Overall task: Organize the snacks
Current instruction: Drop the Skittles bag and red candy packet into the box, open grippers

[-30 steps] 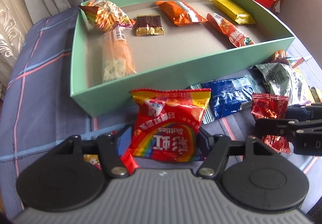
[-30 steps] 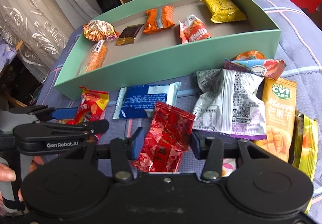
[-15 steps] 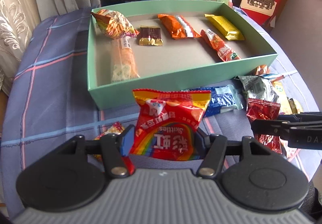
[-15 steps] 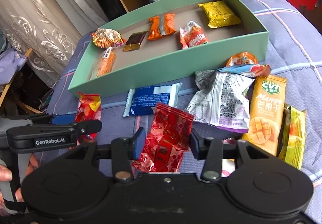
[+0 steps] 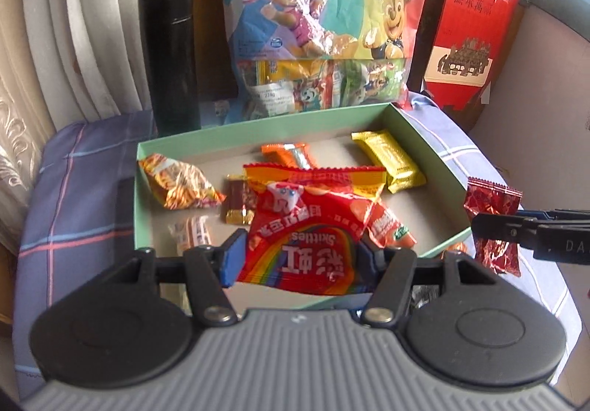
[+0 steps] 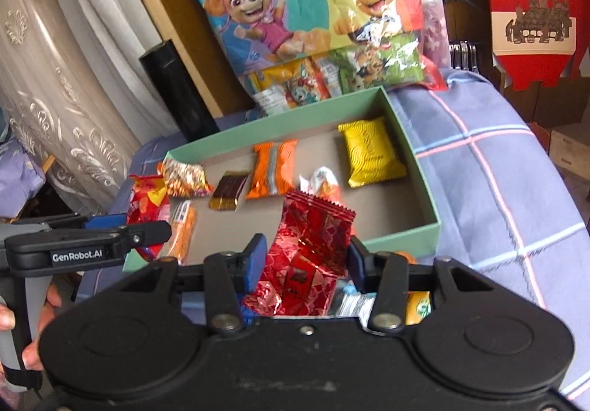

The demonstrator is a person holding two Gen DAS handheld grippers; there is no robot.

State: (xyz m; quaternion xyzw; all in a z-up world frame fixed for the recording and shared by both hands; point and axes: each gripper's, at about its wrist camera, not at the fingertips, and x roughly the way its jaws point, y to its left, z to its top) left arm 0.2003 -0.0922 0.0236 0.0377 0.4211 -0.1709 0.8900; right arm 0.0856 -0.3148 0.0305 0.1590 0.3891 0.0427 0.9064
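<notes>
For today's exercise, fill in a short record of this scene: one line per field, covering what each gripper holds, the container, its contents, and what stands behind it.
left gripper: shut on Skittles packet
right gripper: shut on red foil packet
container: green box, open, on checked cloth
contents: yellow packet, orange packet, brown sweet, others
behind: cartoon snack bag, black flask, red carton

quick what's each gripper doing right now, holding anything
left gripper: shut on the red rainbow Skittles packet
right gripper: shut on the shiny red foil packet
</notes>
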